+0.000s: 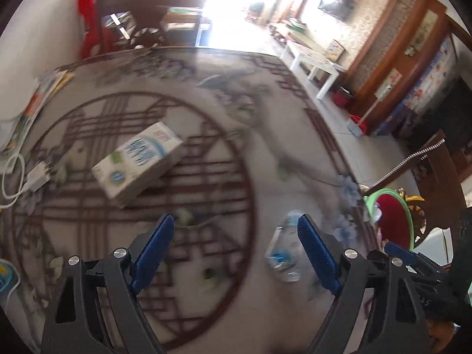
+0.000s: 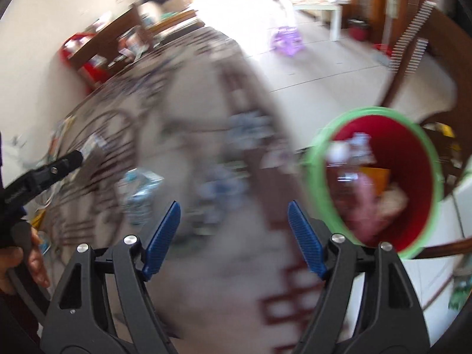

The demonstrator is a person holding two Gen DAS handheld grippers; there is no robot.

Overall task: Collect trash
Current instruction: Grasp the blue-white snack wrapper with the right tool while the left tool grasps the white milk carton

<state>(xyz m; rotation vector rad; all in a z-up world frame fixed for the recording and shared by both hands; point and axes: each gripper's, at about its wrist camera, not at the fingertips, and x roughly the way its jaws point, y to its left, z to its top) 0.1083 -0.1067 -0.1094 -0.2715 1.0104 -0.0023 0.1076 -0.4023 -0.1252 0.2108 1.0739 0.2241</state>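
Left gripper: my left gripper (image 1: pixel 233 230) hangs over the round patterned tabletop (image 1: pixel 265 103), its blue pads spread wide with nothing between them.
Right gripper: my right gripper (image 2: pixel 234 215) is likewise wide apart and empty, tilted down at the tabletop (image 2: pixel 224 295); this view is heavily smeared.
Bottle: a crushed clear plastic bottle (image 1: pixel 284 250) lies flat on the tabletop just beyond my left gripper's right pad, partly behind it. Its long axis runs away from the gripper, leaning slightly right; one end sits by the pad's tip, and I cannot tell which end carries the cap.
Carton: a white and blue carton (image 1: pixel 138 162) lies on its broad side ahead and to the left of my left gripper, well apart from the bottle. Its long axis runs on a diagonal, far end up and to the right.
Edges: the tabletop's rim curves past to the right of both grippers, with tiled floor (image 1: pixel 327 124) beyond. Open tabletop lies straight ahead between carton and bottle.
Left margin: a white charger and cable (image 1: pixel 32 177) and loose printed papers (image 1: pixel 32 109) crowd the far-left edge.
Bin: a red bin with a green rim (image 2: pixel 320 153) stands off the rim, ahead and right of my right gripper. It already holds blurred rubbish: something clear, something orange, something pale.
Chair: a dark wooden chair (image 1: pixel 141 14) stands beyond the far edge.
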